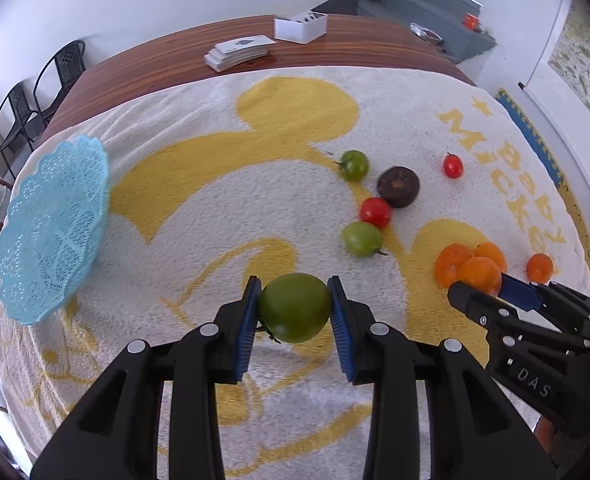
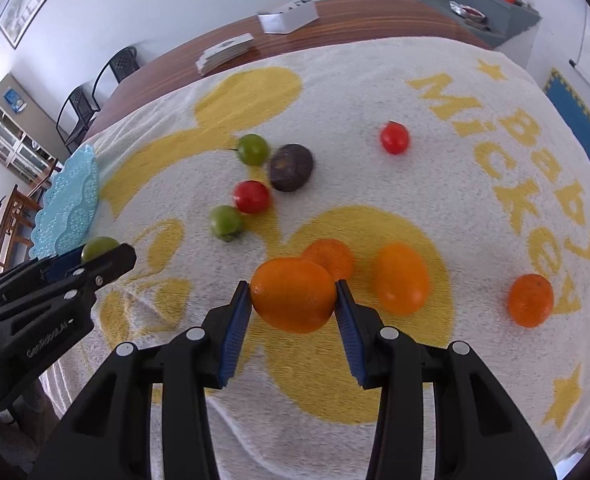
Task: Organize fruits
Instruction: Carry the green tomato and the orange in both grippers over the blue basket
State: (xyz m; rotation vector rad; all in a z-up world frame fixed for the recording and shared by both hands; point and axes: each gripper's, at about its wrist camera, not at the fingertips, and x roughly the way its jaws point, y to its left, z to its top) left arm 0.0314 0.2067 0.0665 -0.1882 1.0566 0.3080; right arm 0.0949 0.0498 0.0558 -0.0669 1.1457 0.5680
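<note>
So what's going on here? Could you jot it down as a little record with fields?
left gripper: shut on a green tomato
right gripper: shut on an orange
basket: light blue lattice basket, at the towel's left edge, nothing seen in it
surface: white and yellow towel over a wooden table
loose fruit: two green tomatoes, two red tomatoes, one dark fruit, three orange fruits

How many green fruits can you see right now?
3. One large round green fruit is held in the left tongs; two smaller round green fruits lie on the white and yellow towel, one farther back, one nearer. None looks hidden.
</note>
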